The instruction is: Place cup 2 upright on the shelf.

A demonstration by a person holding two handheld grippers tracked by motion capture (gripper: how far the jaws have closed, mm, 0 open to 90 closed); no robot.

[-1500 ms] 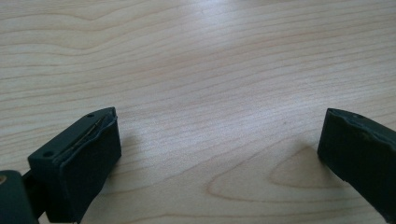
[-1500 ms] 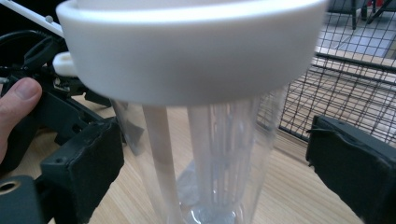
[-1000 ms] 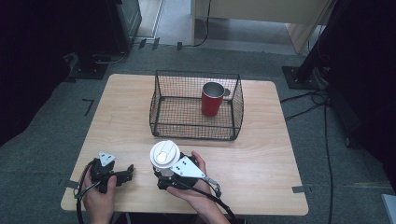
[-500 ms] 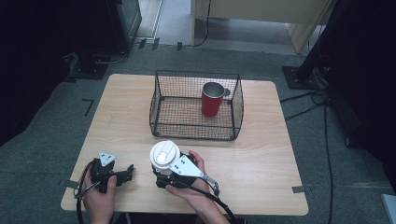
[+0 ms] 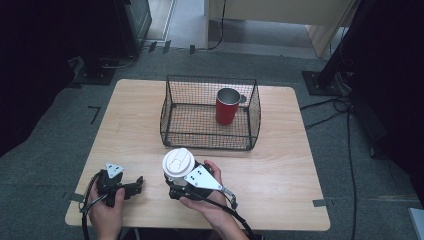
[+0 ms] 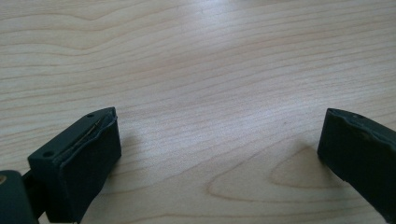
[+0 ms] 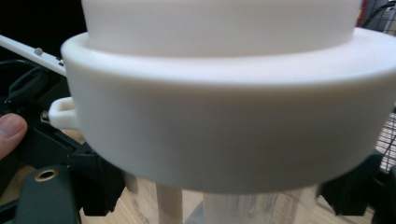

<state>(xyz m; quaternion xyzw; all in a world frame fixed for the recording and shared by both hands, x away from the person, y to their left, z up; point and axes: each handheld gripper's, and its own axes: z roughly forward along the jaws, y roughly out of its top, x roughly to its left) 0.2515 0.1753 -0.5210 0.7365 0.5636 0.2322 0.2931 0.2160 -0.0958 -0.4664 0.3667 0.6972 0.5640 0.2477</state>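
A clear cup with a white lid stands near the table's front edge. My right gripper comes at it from the right, shut on the cup just under the lid. In the right gripper view the lid looms close, with a black jaw at each side of the cup body and my right gripper centred on it. My left gripper rests on the table to the left of the cup, held by a hand. Its jaws stand wide apart over bare wood, so my left gripper is open and holds nothing.
A black wire basket sits at the middle back of the wooden table, with a red metal mug upright inside at its right. Cables trail on the floor to the right of the table.
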